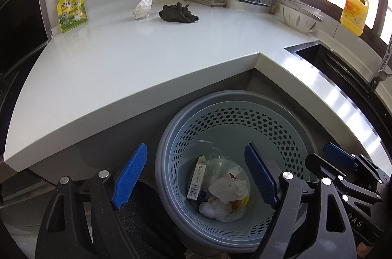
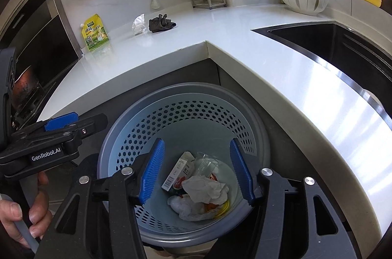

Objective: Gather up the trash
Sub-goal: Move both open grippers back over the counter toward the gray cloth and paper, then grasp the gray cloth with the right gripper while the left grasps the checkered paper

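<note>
Over the perforated trash bin (image 1: 235, 136), both claws tilt down: left claw (image 1: 196, 175) gapes wide, right claw (image 2: 196, 170) half-open, neither gripping anything. Crumpled tissue (image 2: 205, 188) sits inside; another crumpled wrapper (image 1: 142, 7) waits on the worktop (image 1: 122, 58).

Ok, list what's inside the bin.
In the bin: a crumpled tissue on top, a small carton, a clear plastic cup, a white wad, and red and yellow scraps. What lies under the tissue is hidden.
</note>
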`<move>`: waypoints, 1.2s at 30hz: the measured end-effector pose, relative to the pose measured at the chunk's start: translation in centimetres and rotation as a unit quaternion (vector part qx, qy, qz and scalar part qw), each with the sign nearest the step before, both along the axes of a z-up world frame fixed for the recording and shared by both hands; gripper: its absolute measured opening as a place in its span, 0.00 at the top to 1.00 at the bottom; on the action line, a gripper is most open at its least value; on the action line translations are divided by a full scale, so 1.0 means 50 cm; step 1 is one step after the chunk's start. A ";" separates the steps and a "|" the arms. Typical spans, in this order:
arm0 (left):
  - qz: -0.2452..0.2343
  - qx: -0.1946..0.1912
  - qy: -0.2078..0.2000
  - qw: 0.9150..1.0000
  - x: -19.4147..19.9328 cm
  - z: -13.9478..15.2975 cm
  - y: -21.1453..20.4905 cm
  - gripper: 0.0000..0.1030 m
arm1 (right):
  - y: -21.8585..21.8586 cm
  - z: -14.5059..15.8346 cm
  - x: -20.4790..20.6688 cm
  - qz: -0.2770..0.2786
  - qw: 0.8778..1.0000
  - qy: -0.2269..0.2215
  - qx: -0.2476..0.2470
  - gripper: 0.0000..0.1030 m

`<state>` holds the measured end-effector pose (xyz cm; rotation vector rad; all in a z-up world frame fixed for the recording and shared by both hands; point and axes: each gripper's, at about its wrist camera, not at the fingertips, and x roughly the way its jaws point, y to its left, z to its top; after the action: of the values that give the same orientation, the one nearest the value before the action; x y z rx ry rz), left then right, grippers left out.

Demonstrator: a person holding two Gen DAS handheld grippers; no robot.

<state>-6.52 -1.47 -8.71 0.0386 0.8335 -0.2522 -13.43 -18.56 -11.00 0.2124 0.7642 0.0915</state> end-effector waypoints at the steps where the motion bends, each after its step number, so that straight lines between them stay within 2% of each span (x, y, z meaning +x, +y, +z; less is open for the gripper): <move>1: 0.000 -0.002 -0.001 1.000 0.001 0.003 0.003 0.21 | 0.001 0.001 0.000 0.001 1.000 -0.001 0.001 0.46; 7: 0.006 -0.004 -0.021 1.000 0.017 0.039 0.025 0.13 | 0.003 0.028 0.026 0.010 1.000 -0.015 0.005 0.40; 10: 0.013 -0.007 -0.035 0.999 0.039 0.066 0.043 0.10 | 0.007 0.055 0.051 0.018 0.999 -0.031 0.001 0.34; 14: 0.030 -0.005 -0.059 0.998 0.081 0.106 0.072 0.07 | 0.014 0.096 0.105 0.035 0.998 -0.049 -0.006 0.32; 18: 0.048 0.006 -0.083 0.995 0.139 0.143 0.099 0.06 | 0.024 0.138 0.176 0.047 0.997 -0.061 -0.003 0.28; 26: 0.086 0.016 -0.102 0.991 0.273 0.174 0.142 0.06 | 0.065 0.194 0.339 0.060 0.994 -0.075 -0.044 0.23; 31: 0.098 0.024 -0.099 0.990 0.363 0.171 0.156 0.06 | 0.093 0.199 0.457 0.078 0.994 -0.060 -0.049 0.23; 36: 0.110 0.037 -0.093 0.989 0.443 0.158 0.173 0.06 | 0.118 0.178 0.564 0.098 0.994 -0.034 -0.044 0.23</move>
<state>15.63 7.16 -0.82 0.0373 0.6553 -0.0086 14.79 -12.68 -2.07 0.0506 0.7178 0.2492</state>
